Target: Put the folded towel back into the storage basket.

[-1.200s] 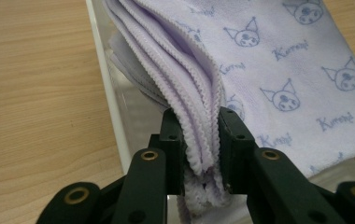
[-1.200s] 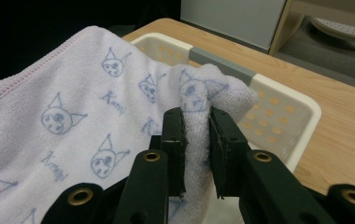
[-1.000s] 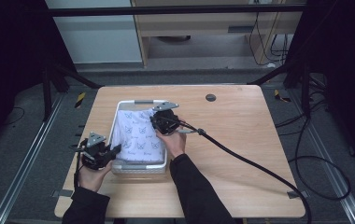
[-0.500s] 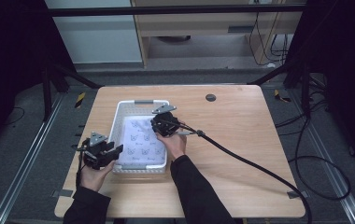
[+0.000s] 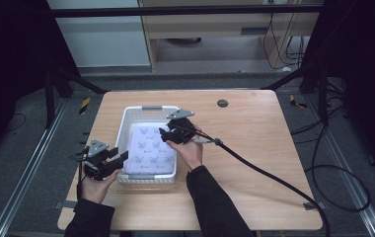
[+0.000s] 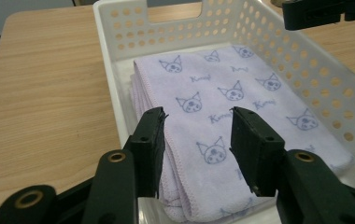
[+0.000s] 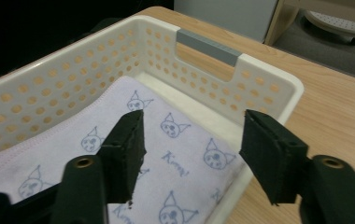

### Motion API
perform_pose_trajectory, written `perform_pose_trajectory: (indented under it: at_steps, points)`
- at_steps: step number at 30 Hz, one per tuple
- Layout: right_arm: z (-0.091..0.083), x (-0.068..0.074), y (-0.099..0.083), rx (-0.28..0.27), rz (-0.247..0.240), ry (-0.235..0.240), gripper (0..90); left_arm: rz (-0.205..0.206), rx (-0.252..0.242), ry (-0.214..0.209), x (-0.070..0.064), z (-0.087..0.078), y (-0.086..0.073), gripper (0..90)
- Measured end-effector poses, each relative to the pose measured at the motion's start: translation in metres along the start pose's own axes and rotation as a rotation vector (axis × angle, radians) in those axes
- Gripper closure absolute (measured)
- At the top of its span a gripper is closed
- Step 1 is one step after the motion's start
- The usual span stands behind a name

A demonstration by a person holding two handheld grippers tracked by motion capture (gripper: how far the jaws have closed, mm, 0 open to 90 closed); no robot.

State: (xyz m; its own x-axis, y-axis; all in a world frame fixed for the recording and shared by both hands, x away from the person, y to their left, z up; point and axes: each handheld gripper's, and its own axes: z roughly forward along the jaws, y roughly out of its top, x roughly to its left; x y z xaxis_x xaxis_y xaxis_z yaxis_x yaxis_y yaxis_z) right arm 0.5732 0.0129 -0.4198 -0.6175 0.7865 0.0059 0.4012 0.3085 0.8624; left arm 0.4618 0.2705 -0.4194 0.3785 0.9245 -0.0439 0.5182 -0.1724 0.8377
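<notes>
Your right claw (image 5: pixel 171 132), jaws apart, hangs nearer over the folded towel (image 5: pixel 151 150); left claw (image 5: pixel 112 159), also apart, waits at the basket's (image 5: pixel 126 121) near-left corner.

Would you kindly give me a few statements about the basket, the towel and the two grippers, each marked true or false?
1. The folded towel lies inside the white basket. True.
2. The left gripper is clamped on the towel. False: its jaws stand open with the towel seen between them, not pinched.
3. The towel is lilac with a printed pattern of small cat-like faces. True.
4. The right gripper holds the basket by its grey handle. False: its jaws are open over the towel, apart from the handle at the far end.
5. The basket stands on the floor beside the table. False: it stands on the wooden table.
</notes>
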Motion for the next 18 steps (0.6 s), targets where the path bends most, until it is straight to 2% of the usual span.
perform_pose_trajectory:
  at_steps: [3, 7, 8, 9, 12, 13, 15, 17, 18]
  points:
    - [-0.007, -0.003, -0.001, 0.0, 0.007, 0.009, 31.5, 0.012, -0.011, -0.008, -0.002, -0.002, 0.0, 52.3]
    - [-0.032, -0.014, -0.004, -0.037, -0.008, -0.019, 24.4, 0.024, -0.03, -0.014, -0.002, -0.003, 0.0, 47.4]
    - [-0.032, -0.014, -0.004, -0.037, -0.008, -0.019, 24.4, 0.024, -0.03, -0.014, -0.002, -0.003, 0.0, 46.4]
    - [-0.043, -0.021, -0.006, -0.052, 0.004, -0.018, 21.7, 0.021, -0.039, -0.017, -0.002, -0.004, 0.0, 45.4]
    - [-0.053, -0.027, -0.01, -0.058, 0.022, -0.012, 20.3, 0.015, -0.045, -0.022, -0.002, -0.006, 0.0, 43.2]
    - [-0.063, -0.032, -0.015, -0.06, 0.028, -0.012, 19.4, 0.016, -0.045, -0.024, -0.001, -0.007, 0.0, 42.8]
    - [-0.067, -0.035, -0.019, -0.053, 0.025, -0.016, 18.6, 0.017, -0.045, -0.026, -0.001, -0.007, 0.0, 42.7]
    - [-0.078, -0.041, -0.027, -0.053, 0.019, -0.024, 17.5, 0.021, -0.046, -0.025, -0.002, -0.008, -0.001, 41.5]
    - [-0.085, -0.045, -0.032, -0.052, 0.032, -0.022, 16.5, 0.028, -0.043, -0.028, -0.002, -0.008, -0.001, 40.7]
